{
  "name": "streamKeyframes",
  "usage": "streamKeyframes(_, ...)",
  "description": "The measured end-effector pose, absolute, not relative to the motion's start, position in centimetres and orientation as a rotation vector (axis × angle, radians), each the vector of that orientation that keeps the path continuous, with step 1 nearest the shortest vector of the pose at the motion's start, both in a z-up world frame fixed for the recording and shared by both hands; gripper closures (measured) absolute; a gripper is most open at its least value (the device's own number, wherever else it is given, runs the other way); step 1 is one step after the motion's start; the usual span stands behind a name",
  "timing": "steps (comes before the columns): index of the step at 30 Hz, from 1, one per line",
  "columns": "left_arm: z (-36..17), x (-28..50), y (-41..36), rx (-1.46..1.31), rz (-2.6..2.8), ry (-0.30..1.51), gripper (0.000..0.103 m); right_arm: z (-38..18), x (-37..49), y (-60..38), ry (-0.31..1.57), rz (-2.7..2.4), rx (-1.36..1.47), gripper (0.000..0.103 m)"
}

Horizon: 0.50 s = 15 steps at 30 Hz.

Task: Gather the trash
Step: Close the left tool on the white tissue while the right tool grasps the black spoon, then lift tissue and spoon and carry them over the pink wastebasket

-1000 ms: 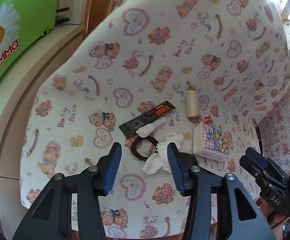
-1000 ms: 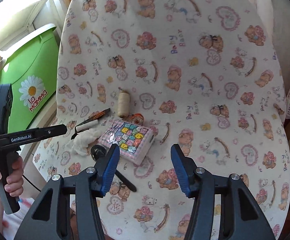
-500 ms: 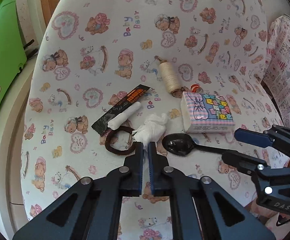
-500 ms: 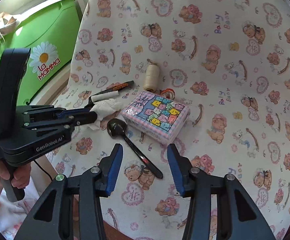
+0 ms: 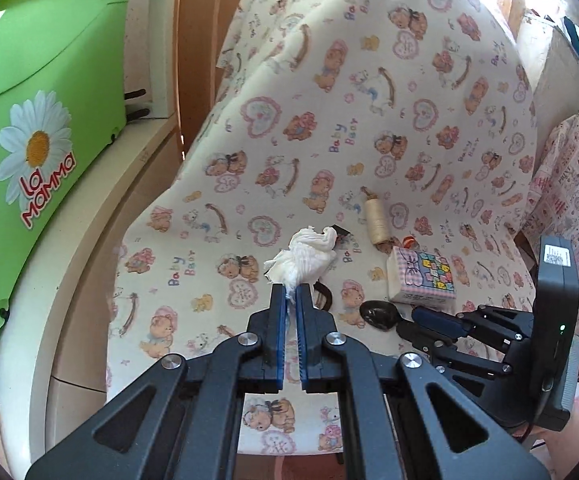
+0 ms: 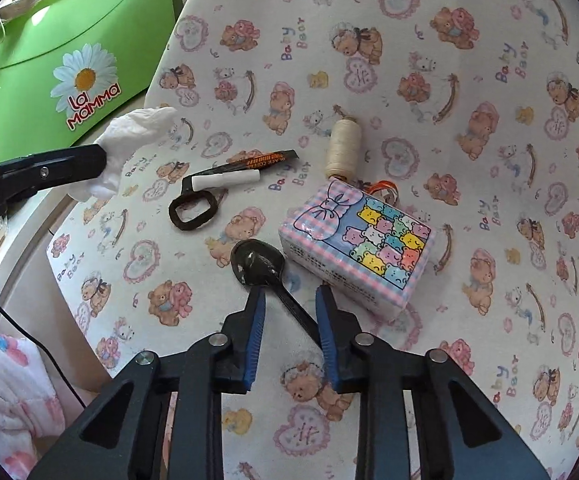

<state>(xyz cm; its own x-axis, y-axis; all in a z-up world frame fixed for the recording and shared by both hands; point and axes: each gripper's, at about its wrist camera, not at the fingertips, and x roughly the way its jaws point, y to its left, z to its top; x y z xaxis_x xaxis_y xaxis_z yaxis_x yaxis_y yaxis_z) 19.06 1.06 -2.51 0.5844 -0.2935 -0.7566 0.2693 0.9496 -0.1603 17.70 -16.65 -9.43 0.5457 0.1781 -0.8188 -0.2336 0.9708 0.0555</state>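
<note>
Bear-print cloth covers the table, fills most of both views. Green bin w/ daisy logo sits off the cloth at 10 o'clock. Left gripper clenched on a crumpled white tissue, held up clear of the cloth; in right wrist view it enters from 9 o'clock. Right gripper low at 6 o'clock, jaws have just been closing, straddling the handle of a black spoon; can't tell if pads touch it yet. Spoon bowl lies just beside a checked tissue pack, at 3 o'clock of it. Cream thread spool at 12 of the pack. Black wrapper, white roll on it, brown ring at 10 o'clock of the spoon.
</note>
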Motion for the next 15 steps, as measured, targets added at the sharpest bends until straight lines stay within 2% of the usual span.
streamKeyframes(1, -2.5, 19.2, 1.4, -0.043, -0.319, 0.892, 0.099, -9.5, 17.7, -16.2, 0.956, 0.24, -0.098, 0.091)
streamKeyframes(4, -2.6, 19.3, 1.6, -0.057, -0.3, 0.893, 0.099, -9.5, 17.6, -15.2, 0.96, 0.267, -0.142, 0.096)
streamKeyframes(9, -2.2, 18.5, 0.5, 0.011, -0.262, 0.857, 0.099, -8.7, 17.0, -16.8, 0.953, 0.365, 0.055, 0.097)
streamKeyframes(15, -1.2, 16.8, -0.3, -0.012, -0.253, 0.821, 0.099, -6.7, 15.3, -18.5, 0.9, 0.332, 0.105, 0.097)
